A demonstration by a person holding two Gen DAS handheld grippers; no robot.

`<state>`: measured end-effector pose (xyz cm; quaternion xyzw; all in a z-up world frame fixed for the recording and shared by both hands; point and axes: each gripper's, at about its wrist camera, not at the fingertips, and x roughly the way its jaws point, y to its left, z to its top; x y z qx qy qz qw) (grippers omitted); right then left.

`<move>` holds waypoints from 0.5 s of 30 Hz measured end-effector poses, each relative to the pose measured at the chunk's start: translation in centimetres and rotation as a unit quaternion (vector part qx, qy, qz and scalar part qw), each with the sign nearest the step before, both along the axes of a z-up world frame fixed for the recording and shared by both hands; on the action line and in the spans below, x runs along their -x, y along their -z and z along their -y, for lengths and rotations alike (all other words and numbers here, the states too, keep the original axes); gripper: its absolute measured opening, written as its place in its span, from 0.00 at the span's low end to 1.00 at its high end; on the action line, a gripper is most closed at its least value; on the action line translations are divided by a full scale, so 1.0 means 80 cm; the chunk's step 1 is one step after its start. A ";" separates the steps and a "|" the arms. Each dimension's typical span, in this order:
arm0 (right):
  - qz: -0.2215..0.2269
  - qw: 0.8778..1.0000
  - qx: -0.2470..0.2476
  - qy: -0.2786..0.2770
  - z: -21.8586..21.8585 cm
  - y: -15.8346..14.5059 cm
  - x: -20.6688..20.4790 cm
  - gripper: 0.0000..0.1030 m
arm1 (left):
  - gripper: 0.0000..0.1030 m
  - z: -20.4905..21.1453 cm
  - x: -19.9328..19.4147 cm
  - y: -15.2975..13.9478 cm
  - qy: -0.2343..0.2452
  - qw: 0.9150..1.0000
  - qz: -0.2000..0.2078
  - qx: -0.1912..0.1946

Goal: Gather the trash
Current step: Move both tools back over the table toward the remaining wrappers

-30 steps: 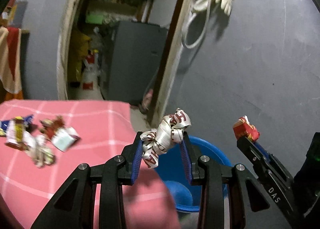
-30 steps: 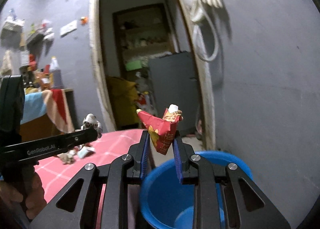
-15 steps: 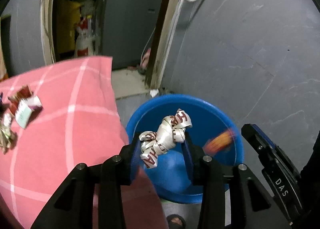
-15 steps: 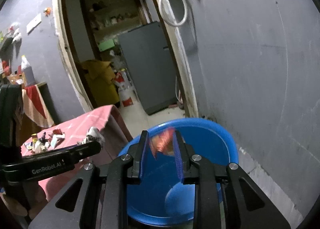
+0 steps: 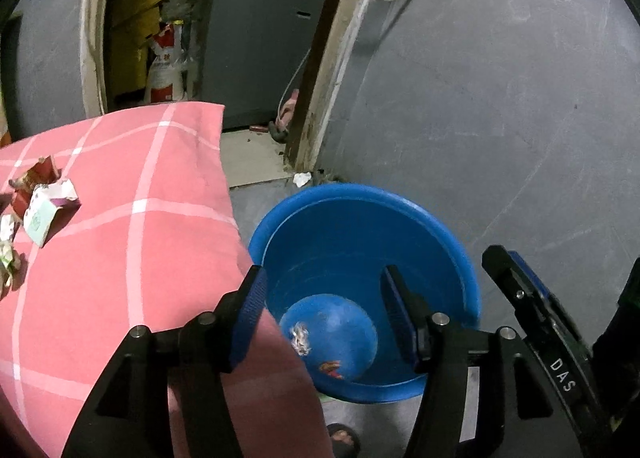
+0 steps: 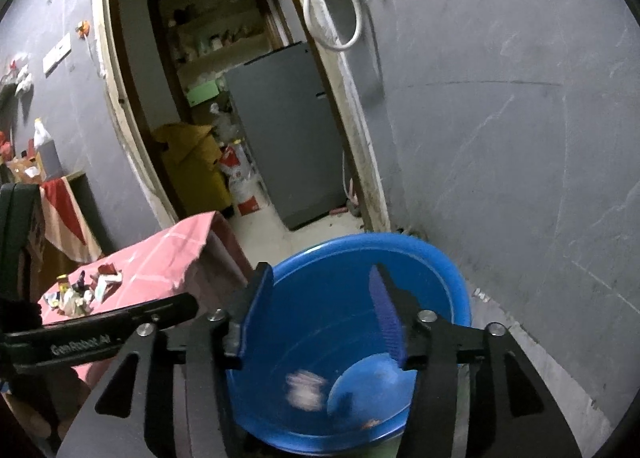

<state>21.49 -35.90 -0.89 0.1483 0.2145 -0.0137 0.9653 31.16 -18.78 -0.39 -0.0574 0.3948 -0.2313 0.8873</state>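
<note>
Both wrappers (image 5: 302,340) are down in the blue tub (image 5: 440,230), so we're basically done dropping. Left gripper (image 5: 324,314) and right gripper (image 6: 320,314) have fingers partway apart, opening, nothing between them. Best to let them clear before lifting; more trash (image 5: 38,201) waits on the pink worktop (image 5: 140,242).

left wrist view: looks forward and steeply down along its own two fingers, close above the round blue plastic basin (image 5: 440,242); pink checked tablecloth (image 5: 120,242) fills the left half. right wrist view: shallower downward tilt, close over the same basin (image 6: 448,262), facing the open doorway with the tall grey metal cabinet (image 6: 288,129). shared by both: basin, tablecloth (image 6: 160,254), cabinet (image 5: 260,33), grey plastered wall (image 5: 500,105). each view catches the other gripper's arm at its edge.
</note>
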 end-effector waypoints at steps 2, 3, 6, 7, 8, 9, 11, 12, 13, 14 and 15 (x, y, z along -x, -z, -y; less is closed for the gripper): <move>0.010 1.000 0.001 0.003 0.001 -0.003 0.002 0.51 | 0.55 -0.010 0.006 -0.008 -0.014 1.000 0.012 0.014; 0.015 1.000 0.001 0.003 0.001 -0.005 0.003 0.55 | 0.62 -0.017 0.010 -0.014 -0.020 0.999 0.020 0.018; 0.040 0.999 0.010 0.006 -0.005 -0.013 0.010 0.77 | 0.74 -0.042 0.023 -0.030 -0.051 0.996 0.058 0.032; 0.049 0.999 0.013 0.004 -0.009 -0.016 0.011 0.78 | 0.75 -0.051 0.026 -0.035 -0.059 0.995 0.068 0.038; 0.060 0.998 0.017 0.001 -0.013 -0.020 0.013 0.79 | 0.77 -0.062 0.030 -0.040 -0.068 0.994 0.077 0.045; 0.066 0.998 0.019 -0.001 -0.015 -0.022 0.014 0.81 | 0.78 -0.071 0.033 -0.044 -0.075 0.993 0.083 0.048; 0.091 0.996 0.021 -0.010 -0.024 -0.028 0.019 0.89 | 0.78 -0.095 0.040 -0.051 -0.093 0.989 0.095 0.062; 0.099 0.995 0.021 -0.013 -0.028 -0.030 0.021 0.95 | 0.78 -0.107 0.044 -0.055 -0.101 0.987 0.101 0.068; 0.114 0.993 0.022 -0.019 -0.033 -0.034 0.024 1.00 | 0.79 -0.118 0.049 -0.059 -0.108 0.986 0.107 0.072; 0.127 0.991 0.024 -0.023 -0.037 -0.037 0.028 1.00 | 0.85 -0.129 0.053 -0.062 -0.115 0.984 0.113 0.074; 0.145 0.989 0.030 -0.030 -0.045 -0.042 0.032 1.00 | 0.97 -0.141 0.060 -0.065 -0.126 0.982 0.121 0.074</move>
